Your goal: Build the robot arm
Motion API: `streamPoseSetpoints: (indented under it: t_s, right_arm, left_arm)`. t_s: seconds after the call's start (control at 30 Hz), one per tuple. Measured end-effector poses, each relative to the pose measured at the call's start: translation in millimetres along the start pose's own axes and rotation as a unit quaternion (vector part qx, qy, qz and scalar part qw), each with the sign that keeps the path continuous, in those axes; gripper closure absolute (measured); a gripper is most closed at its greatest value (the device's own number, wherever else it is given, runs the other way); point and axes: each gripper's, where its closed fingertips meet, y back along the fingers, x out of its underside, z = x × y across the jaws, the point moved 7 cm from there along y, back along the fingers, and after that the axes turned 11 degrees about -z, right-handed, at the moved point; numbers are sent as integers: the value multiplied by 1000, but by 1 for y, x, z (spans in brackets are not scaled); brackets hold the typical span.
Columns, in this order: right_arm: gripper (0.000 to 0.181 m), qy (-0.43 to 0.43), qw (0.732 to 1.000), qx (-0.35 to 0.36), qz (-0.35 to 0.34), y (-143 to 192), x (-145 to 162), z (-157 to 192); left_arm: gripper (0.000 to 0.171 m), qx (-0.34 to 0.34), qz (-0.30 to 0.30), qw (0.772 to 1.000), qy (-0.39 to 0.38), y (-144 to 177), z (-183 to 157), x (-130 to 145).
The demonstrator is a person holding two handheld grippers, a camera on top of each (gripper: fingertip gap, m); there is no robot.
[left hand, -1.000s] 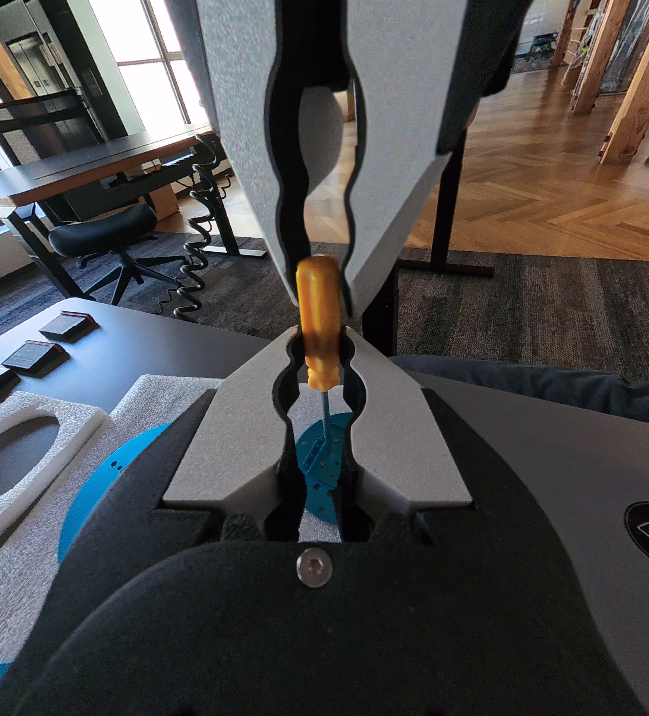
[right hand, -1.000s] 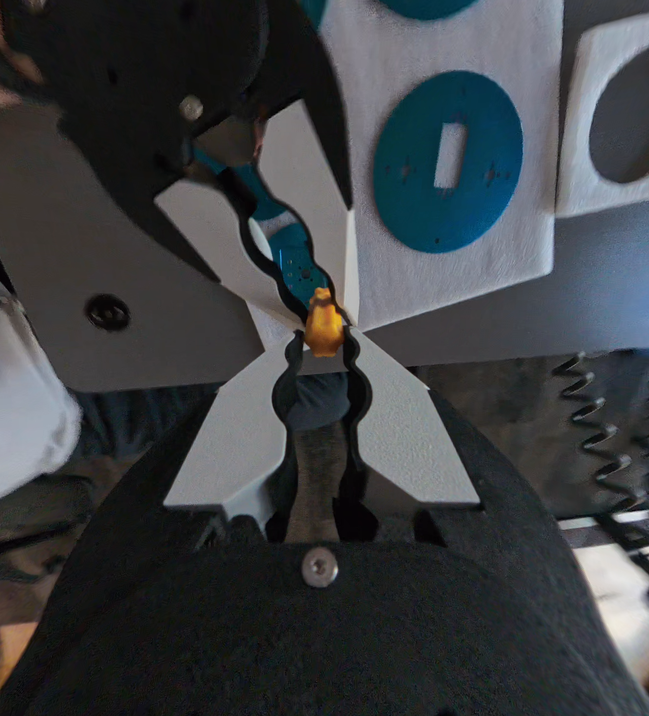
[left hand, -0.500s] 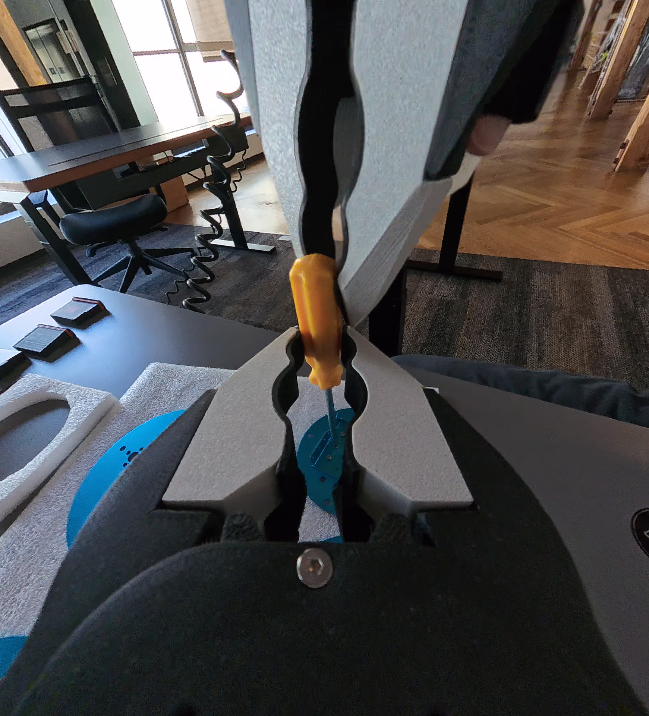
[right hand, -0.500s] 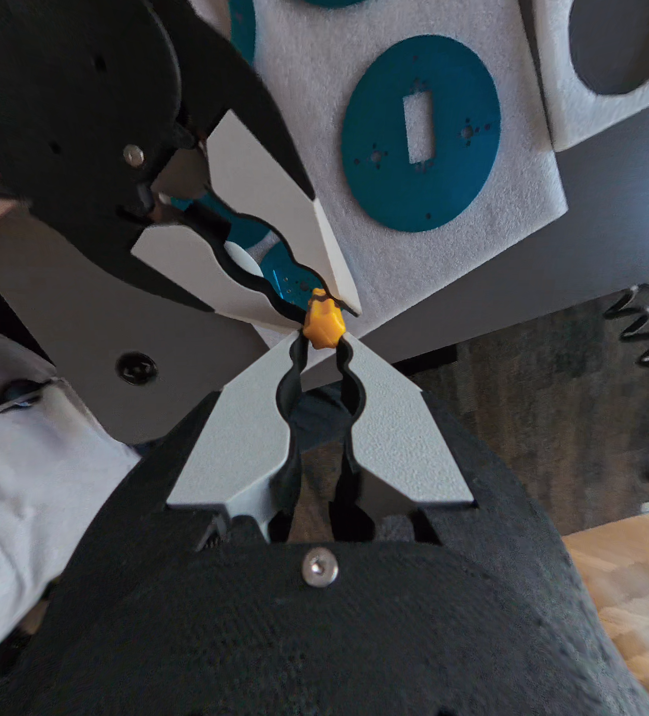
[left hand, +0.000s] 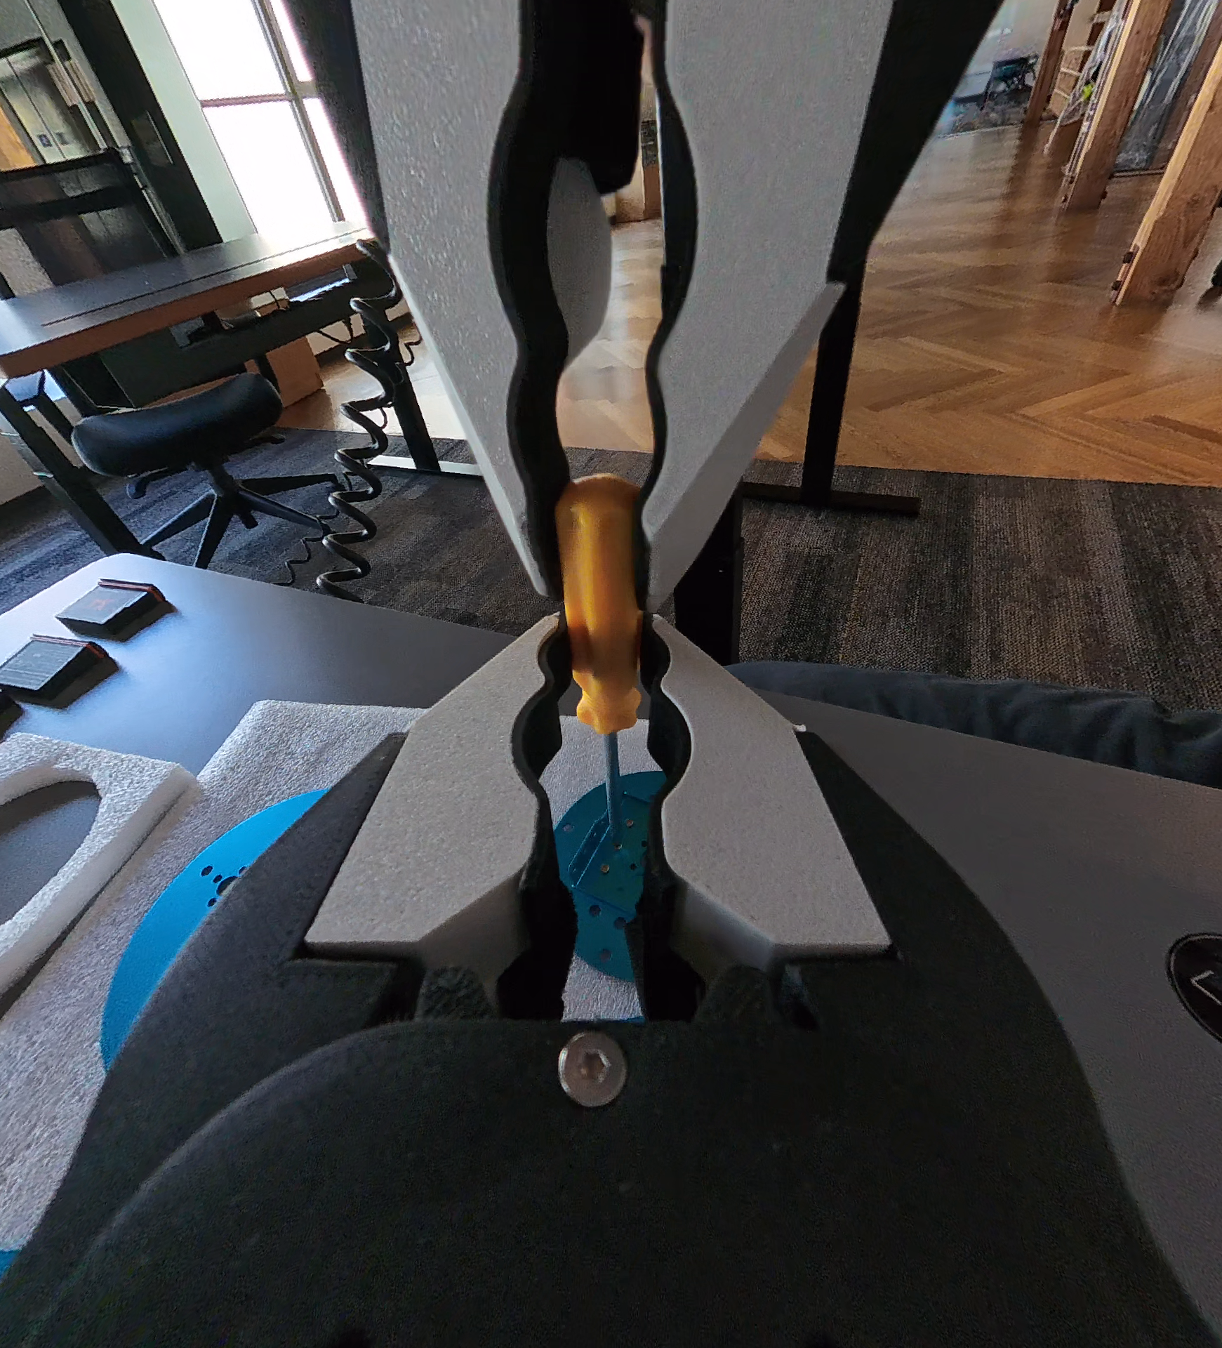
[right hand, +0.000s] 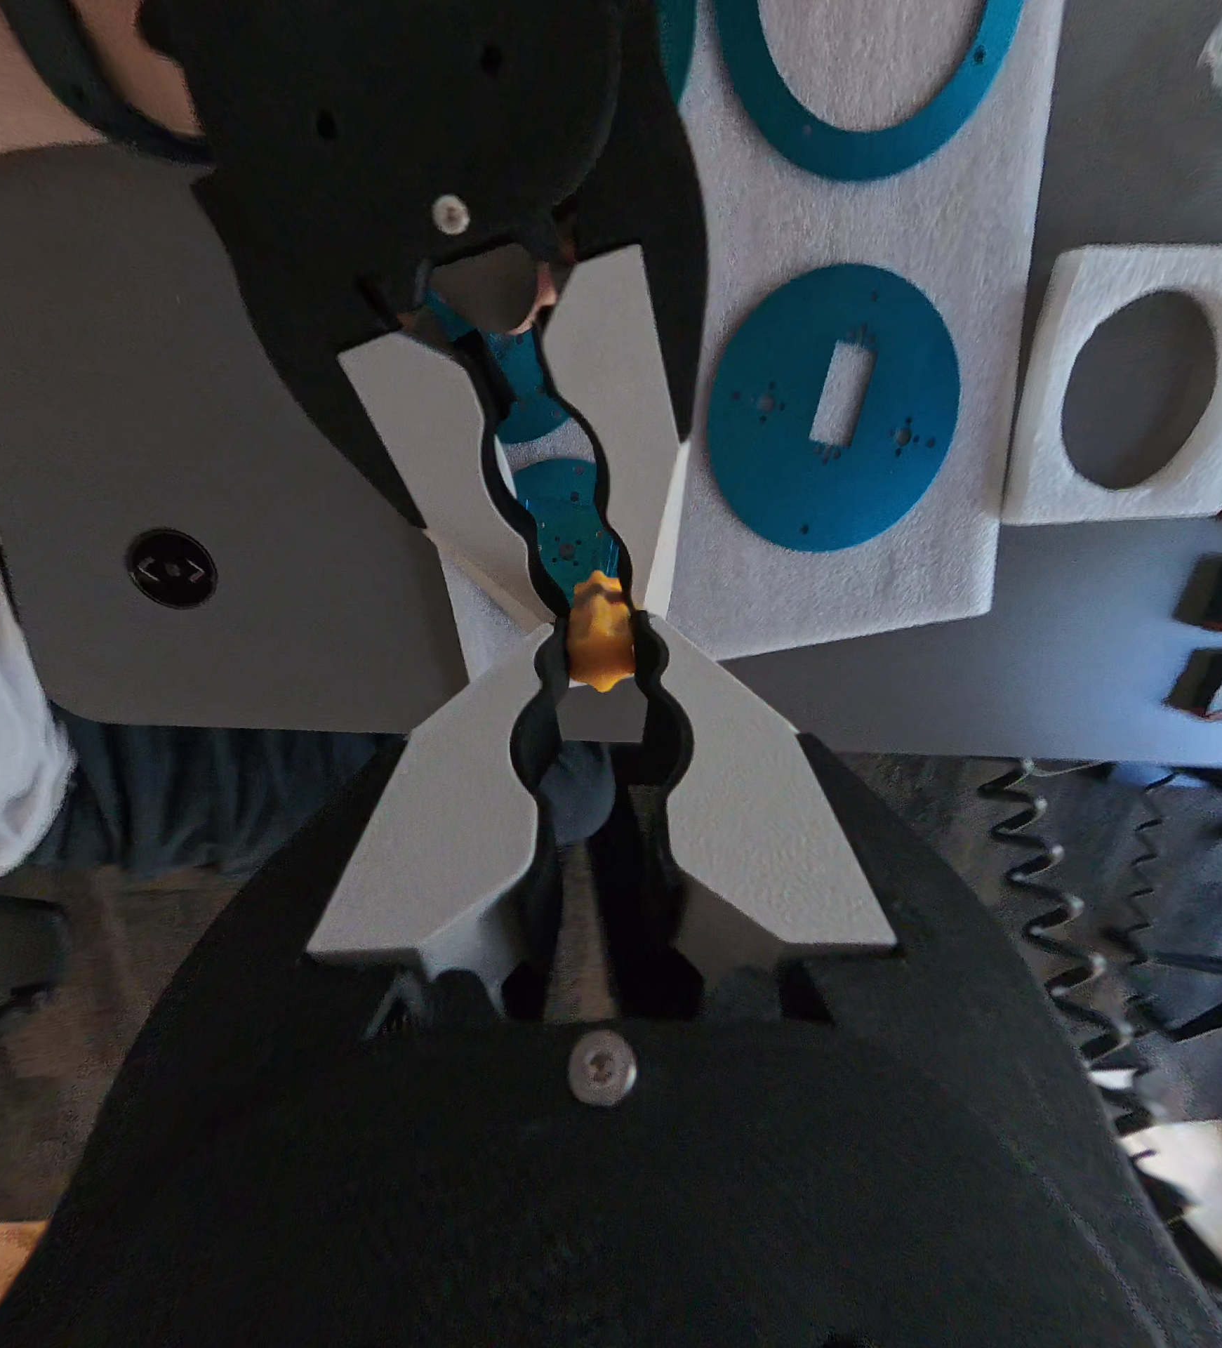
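The left claw (left hand: 602, 642) is clenched on the lower part of an orange-handled screwdriver (left hand: 602, 605), which stands nearly upright with its thin metal shaft pointing down at a small blue perforated disc (left hand: 611, 868) lying on a white foam sheet (left hand: 287, 744). The right claw (right hand: 599, 634) comes down from above and grasps the top of the same handle, so both claws are closed on the one tool, tips nearly touching (the right wrist view looks straight down on the handle's ridged end). Whether the screwdriver tip actually touches the disc cannot be told. The foam sheet lies near the counter (left hand: 243, 656) edge closest to the person, and on it, beside the small disc, rests a larger blue disc with a rectangular slot (right hand: 834, 408) and a blue ring (right hand: 870, 138) farther along. A separate white foam block with an oval cut-out (right hand: 1147, 394) sits just beside the sheet, and small dark flat boxes (left hand: 112, 609) lie in a row along the counter's far edge. A round dark button (right hand: 172, 569) is set into the grey surface near the corner.
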Motion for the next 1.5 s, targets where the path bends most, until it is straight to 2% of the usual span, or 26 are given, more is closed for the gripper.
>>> streamPoseSetpoints:
  t_s: [0.1, 0.13, 0.17, 0.23, 0.37, 0.47, 0.6, 0.7, 0.77, 0.83, 0.87, 0.93, 1.0, 1.07, 1.13, 1.23, 1.33, 1.4, 1.5]
  right_arm:
    - [163, -138, 990, 42, 5, -1, -1, -4]
    - [164, -218, 974, 63, -2, -2, -1, -5]
    - [163, -259, 963, 76, -7, -2, -1, -5]
    - [164, -241, 967, 78, 10, -1, -1, -2]
    - [160, -41, 997, 38, 49, -4, 2, 2]
    - [164, 14, 998, 33, 48, -7, 7, 0]
    - [165, -81, 995, 30, 46, -7, 9, 0]
    - [171, -242, 966, 74, 48, -8, 11, 3]
    - [170, -189, 977, 77, 68, -7, 11, 4]
    - [170, -114, 990, 69, 48, -7, 11, 3]
    - [166, -90, 993, 65, 34, -6, 11, 2]
    - [145, -45, 997, 69, 3, -1, 8, -5]
    - [148, -21, 998, 42, -35, 3, 5, -4]
    - [162, -12, 998, 19, -51, 1, 3, -2]
    - [162, -17, 999, 11, -46, -1, 3, -3]
    - [163, -98, 994, 18, -42, -3, 4, -3]
    - [162, -251, 962, 93, -50, -4, 3, 1]
    - [163, -258, 958, 117, -54, -4, 3, 6]
    - [163, -179, 980, 83, -28, -3, 1, 6]
  left_arm:
    - [154, -14, 5, 1000, 4, -1, 3, 1]
    - [154, -19, 8, 1000, 4, -1, 4, 2]
    - [155, -19, 9, 1000, 4, -1, 4, 3]
    - [155, -13, 8, 1000, 3, -2, 2, 2]
    - [155, -9, 7, 1000, 1, -2, 1, 3]
    - [155, -7, 7, 1000, 4, -2, 2, 3]
    - [155, -10, 11, 1000, 5, -2, 2, 3]
    - [155, -14, 13, 1000, 3, -3, 2, 4]
    - [155, -9, 12, 1000, 0, -4, 1, 3]
    - [155, -12, 12, 1000, 1, -3, 1, 4]
    - [155, -11, 10, 1000, 3, -2, 2, 4]
    - [155, -10, 9, 1000, 6, -2, 2, 4]
    - [155, -8, 8, 1000, 6, -2, 2, 4]
    - [155, -6, 9, 1000, 5, -2, 2, 4]
    - [155, -5, 8, 1000, 7, -2, 2, 4]
    - [155, -9, 9, 1000, 9, -2, 2, 5]
    - [153, -17, 16, 1000, 4, -4, 3, 5]
    - [154, -8, 16, 1000, 3, -4, 1, 5]
    - [154, -7, 15, 1000, -1, -5, -1, 5]
